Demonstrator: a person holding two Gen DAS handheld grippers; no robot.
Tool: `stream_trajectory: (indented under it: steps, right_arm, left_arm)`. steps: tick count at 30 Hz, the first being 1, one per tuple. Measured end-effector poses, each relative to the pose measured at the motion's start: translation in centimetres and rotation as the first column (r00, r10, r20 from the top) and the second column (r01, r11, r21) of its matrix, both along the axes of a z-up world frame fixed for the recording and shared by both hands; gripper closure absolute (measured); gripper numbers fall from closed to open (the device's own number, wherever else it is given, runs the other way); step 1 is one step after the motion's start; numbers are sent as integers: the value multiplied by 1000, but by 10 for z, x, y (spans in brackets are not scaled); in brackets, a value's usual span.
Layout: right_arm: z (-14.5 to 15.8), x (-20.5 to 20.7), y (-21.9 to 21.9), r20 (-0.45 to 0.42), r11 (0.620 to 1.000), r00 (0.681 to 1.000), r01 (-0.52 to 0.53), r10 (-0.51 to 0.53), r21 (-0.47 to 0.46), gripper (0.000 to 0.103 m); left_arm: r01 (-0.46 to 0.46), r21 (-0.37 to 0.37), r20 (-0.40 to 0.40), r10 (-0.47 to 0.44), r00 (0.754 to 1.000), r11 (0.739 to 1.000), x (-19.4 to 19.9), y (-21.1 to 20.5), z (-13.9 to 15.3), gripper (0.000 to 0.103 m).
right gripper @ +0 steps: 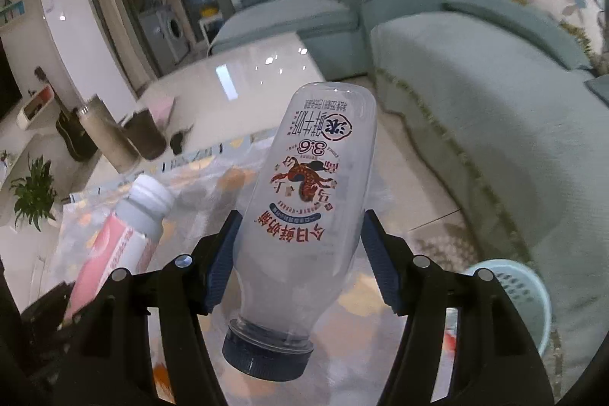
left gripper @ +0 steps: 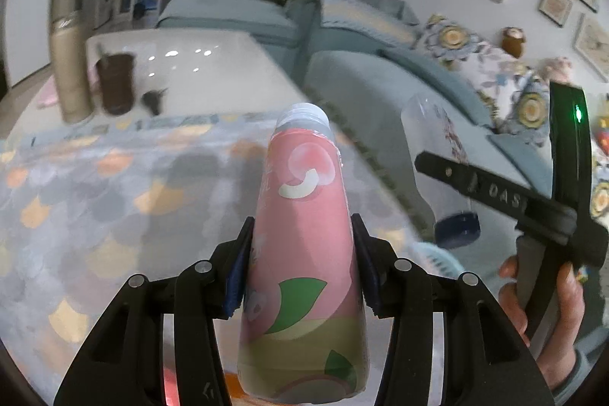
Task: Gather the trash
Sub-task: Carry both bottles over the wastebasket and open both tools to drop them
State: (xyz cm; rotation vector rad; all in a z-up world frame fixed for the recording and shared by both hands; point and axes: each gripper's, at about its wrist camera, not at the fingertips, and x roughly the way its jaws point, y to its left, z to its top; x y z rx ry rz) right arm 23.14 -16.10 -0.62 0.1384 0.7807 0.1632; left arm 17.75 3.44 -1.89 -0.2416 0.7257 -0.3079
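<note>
1. Pink bottle [left gripper: 304, 253]: white cap pointing away from the camera, body clamped between the blue pads of the left gripper [left gripper: 302, 265]. Held mid-body, probably so it will not pivot while carried.
2. Clear bottle [right gripper: 304, 208]: empty, printed label, dark blue cap nearest the camera, base pointing away. The right gripper [right gripper: 300, 253] grasps it around the middle; the left pad presses the wall, the right pad looks to be at the wall, though contact there is hard to confirm.
3. Both bottles are off the surface, above the patterned tablecloth [left gripper: 114, 185]. In the left wrist view the clear bottle appears at right with the right gripper's body and the person's hand [left gripper: 548, 307] on its handle.
4. Pale blue basket [right gripper: 521, 299]: on the floor low to the right, beside the sofa [right gripper: 495, 124]. Likely the trash destination; both loads seem to be in transit toward it.
5. Left on the glossy table [left gripper: 213, 63]: a tall beige cylinder [left gripper: 70, 71], a dark cup [left gripper: 116, 82], a small dark scrap [left gripper: 154, 99]. Possibly further trash; too blurred to say.
6. Risk, as judged: the thin clear bottle may flex or slip.
</note>
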Motion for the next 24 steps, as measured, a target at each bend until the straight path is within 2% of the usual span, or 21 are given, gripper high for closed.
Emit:
stream_trajectory:
  steps: [5,11,18,24]
  right_arm:
    - [29,-38,-58,40,998,998,55,-54,-4,43]
    - [31,-65,-128,31,991,992,127,-126,-39,43]
    - [-12,-90,-199,-67,980,978,192,-195,-54,43]
    - [-58,-99,-233,-161,974,961,221,-224,-41,43]
  left_arm:
    - [83,-3,45,-83,996,997,-15,-58,28,57]
    - [181,-16,40,-180,983,983,-25,-129,29,57]
    - [265,-50,-26,-267,963,963,-33,-204,-7,57]
    - [305,-74,-83,-311,947,949,-35,-236,-49,57]
